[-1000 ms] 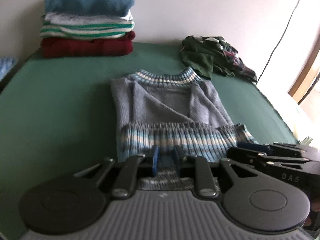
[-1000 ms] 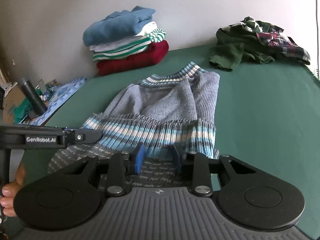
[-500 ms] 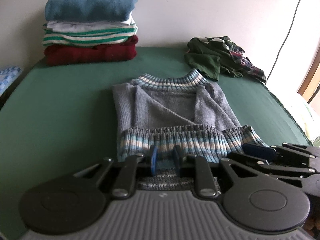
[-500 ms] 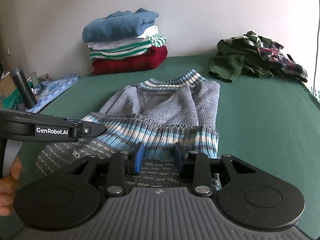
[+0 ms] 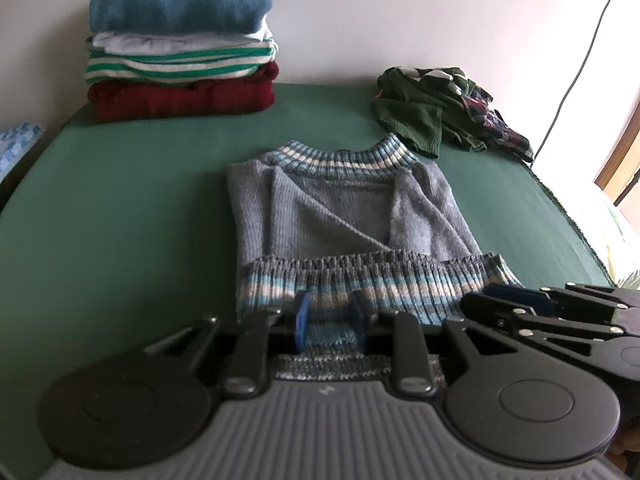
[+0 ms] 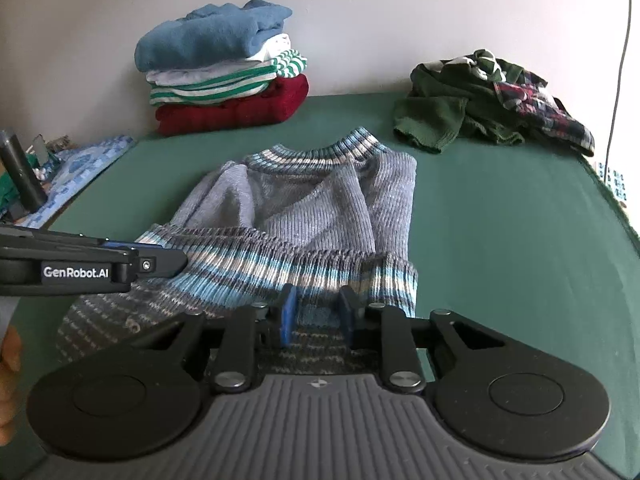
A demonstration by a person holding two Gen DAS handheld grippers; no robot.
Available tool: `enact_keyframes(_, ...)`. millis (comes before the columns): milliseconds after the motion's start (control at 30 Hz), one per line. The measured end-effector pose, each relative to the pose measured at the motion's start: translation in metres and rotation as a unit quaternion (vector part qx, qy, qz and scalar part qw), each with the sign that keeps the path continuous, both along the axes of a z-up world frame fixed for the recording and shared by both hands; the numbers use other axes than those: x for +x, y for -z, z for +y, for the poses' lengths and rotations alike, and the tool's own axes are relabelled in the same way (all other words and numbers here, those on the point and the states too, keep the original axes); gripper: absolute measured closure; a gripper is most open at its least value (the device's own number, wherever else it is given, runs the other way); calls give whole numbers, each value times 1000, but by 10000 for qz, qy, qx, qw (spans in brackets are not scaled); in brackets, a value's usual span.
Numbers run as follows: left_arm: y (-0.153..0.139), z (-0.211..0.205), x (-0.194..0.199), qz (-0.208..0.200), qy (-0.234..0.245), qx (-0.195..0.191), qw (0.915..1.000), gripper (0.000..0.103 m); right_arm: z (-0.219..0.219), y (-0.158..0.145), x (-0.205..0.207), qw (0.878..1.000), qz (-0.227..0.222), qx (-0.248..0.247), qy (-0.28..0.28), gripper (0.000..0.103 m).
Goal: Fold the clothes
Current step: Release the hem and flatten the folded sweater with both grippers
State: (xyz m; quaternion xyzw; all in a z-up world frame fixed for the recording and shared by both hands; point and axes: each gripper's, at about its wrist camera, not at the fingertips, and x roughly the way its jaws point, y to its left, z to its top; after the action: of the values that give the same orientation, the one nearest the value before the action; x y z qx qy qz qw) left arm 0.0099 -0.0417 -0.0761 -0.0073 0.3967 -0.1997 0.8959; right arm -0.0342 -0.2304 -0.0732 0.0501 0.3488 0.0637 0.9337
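A grey knit sweater (image 5: 340, 216) with a blue-and-cream striped collar lies flat on the green cover (image 5: 120, 220), sleeves crossed over its chest. Its striped hem (image 5: 360, 284) is turned up toward the collar. My left gripper (image 5: 330, 320) straddles the hem's left part; its jaws are opening with fabric still between them. In the right wrist view the sweater (image 6: 312, 208) fills the middle, and my right gripper (image 6: 316, 314) is closing on the right part of the hem (image 6: 260, 264), pads pressing bunched fabric. Each gripper shows in the other's view: the right (image 5: 480, 304), the left (image 6: 176, 260).
A stack of folded clothes (image 5: 180, 60), blue on top and red at the bottom, stands at the back left by the wall. A crumpled dark green and plaid pile (image 5: 440, 120) lies back right. A cable (image 5: 580, 72) hangs down the wall. A hand (image 6: 8, 360) shows at the left edge.
The left jaws have widened around the hem, and the right jaws have narrowed onto it. Both views have tipped up slightly; the sweater lies as before.
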Motion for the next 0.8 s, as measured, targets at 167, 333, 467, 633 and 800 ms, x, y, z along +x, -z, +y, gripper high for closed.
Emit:
enact_keyframes(167, -3, -7, 1, 138, 108, -138, 9998, 24, -8, -1, 1, 9997, 88, 244, 8, 78)
enact_keyframes(333, -2, -20, -4, -42, 253, 165, 9995, 22, -3, 0, 0, 9999, 44, 152, 33, 78)
enact_keyframes(467, -11, -7, 10, 140, 253, -112, 9995, 19, -11, -10, 9, 9988, 291, 400, 32, 78)
enact_keyframes(633, -25, 26, 37, 76, 18, -197, 9998, 1, -31, -21, 17, 9976, 192, 637, 174, 76)
enact_keyframes(800, -6, 42, 62, 404, -274, 4, 9988, 21, -36, -6, 32, 9976, 494, 491, 52, 76)
